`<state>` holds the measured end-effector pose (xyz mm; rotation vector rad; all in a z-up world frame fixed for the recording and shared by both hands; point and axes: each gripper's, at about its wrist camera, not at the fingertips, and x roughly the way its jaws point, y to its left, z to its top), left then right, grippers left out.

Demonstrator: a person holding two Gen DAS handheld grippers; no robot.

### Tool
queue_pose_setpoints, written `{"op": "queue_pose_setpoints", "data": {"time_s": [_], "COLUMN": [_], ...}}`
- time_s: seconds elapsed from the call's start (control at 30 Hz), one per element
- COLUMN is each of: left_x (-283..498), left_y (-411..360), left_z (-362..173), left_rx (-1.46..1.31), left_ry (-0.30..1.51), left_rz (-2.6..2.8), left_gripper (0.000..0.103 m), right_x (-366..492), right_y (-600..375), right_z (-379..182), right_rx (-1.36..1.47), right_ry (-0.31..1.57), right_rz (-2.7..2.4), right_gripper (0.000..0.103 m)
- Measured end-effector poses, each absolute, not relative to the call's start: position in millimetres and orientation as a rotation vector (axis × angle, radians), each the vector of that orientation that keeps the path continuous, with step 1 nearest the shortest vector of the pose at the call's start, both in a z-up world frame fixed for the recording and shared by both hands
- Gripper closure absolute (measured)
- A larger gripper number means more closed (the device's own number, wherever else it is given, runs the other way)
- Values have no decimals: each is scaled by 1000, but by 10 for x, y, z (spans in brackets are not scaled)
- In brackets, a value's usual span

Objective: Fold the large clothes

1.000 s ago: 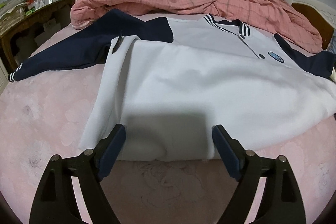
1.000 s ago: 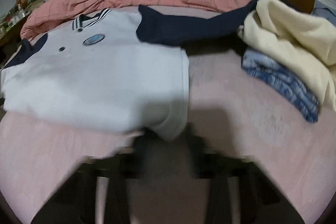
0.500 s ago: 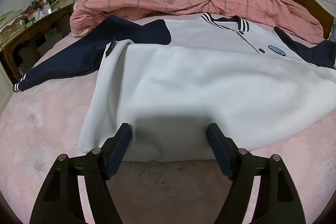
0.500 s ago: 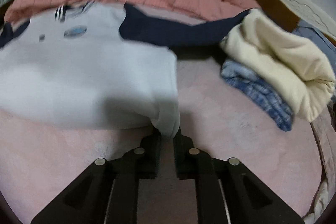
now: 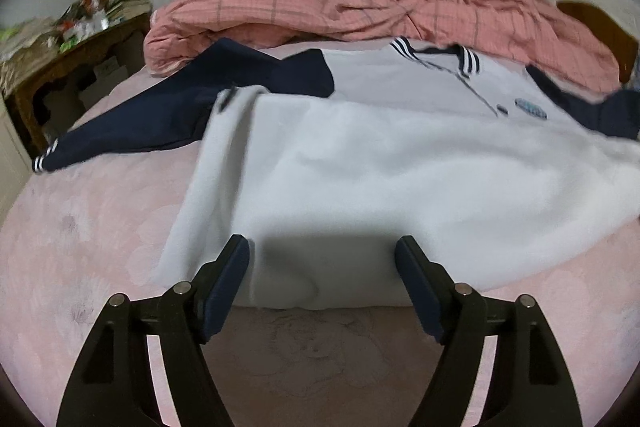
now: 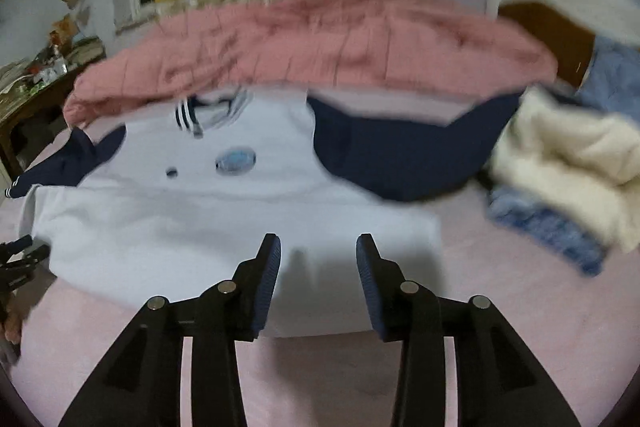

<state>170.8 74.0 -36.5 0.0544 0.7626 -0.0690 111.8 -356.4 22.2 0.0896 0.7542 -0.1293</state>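
Observation:
A white sweatshirt [image 5: 400, 171] with navy sleeves [image 5: 160, 123] and a striped collar lies on the pink bed, its lower part folded up over the chest. My left gripper [image 5: 322, 247] hovers open over the near folded edge, with nothing between its pads. In the right wrist view the same sweatshirt [image 6: 200, 227] spreads ahead, one navy sleeve [image 6: 400, 155] reaching to the right. My right gripper [image 6: 318, 247] stands above the near edge with its jaws opening; no cloth is pinched between them. The left gripper's tip [image 6: 20, 255] shows at the far left.
A rumpled pink checked quilt [image 5: 380, 7] lies across the far side of the bed. A cream garment [image 6: 568, 179] on folded blue denim [image 6: 548, 227] sits at the right. A cluttered wooden side table [image 5: 72, 55] stands at the left, with the headboard [image 6: 552, 39] at the far right.
My right gripper has let go of the sweatshirt's corner, opened and drawn back and up. The left gripper has stayed in place, its fingers slightly closer together.

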Motion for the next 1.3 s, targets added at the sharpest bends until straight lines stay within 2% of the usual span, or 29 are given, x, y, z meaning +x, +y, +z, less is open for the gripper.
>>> {"op": "queue_pose_setpoints", "data": {"time_s": [0.13,0.27,0.43,0.57,0.6,0.67,0.7,0.87,0.97,1.03,1.17,1.23,1.3], "left_x": [1742,1822,2118,2318,2371,2429,2429,2404,2458,2423,2381,2244,2056], "left_y": [1200,1265,1441,1513,1523,1602,1651,1740,1474,1301,1226,1161,1065], "left_z": [-67,84,-27,-107,-115,-135,-135,-256,-480,-471,-397,-267,-104], "left_rx": [-173,-93,-212,-246,-259,-376,-423,-413,-224,-105,-96,-55,21], "left_ry": [688,641,750,762,762,775,776,832,905,878,856,777,658], "left_rz": [-82,-64,-115,-123,-139,-225,-219,-56,48,94,96,120,135], "left_gripper": [29,29,29,32,49,97,98,98,98,98,93,85,59], "right_x": [1297,1263,1199,1224,1221,1221,1215,1214,1227,1232,1232,1229,1214], "right_y": [-3735,-3898,-3922,-3903,-3912,-3897,-3893,-3884,-3864,-3859,-3858,-3861,-3862], "right_z": [-234,-326,-368,-359,-355,-352,-352,-349,-352,-354,-355,-353,-347], "right_rx": [112,221,224,220,220,207,203,184,170,165,159,160,162], "right_ry": [846,854,838,830,831,829,828,826,829,832,832,828,819], "right_rz": [-190,-141,-138,-147,-146,-153,-154,-159,-161,-164,-174,-176,-180], "right_gripper": [61,59,55,54,54,54,54,54,53,53,50,49,48]}}
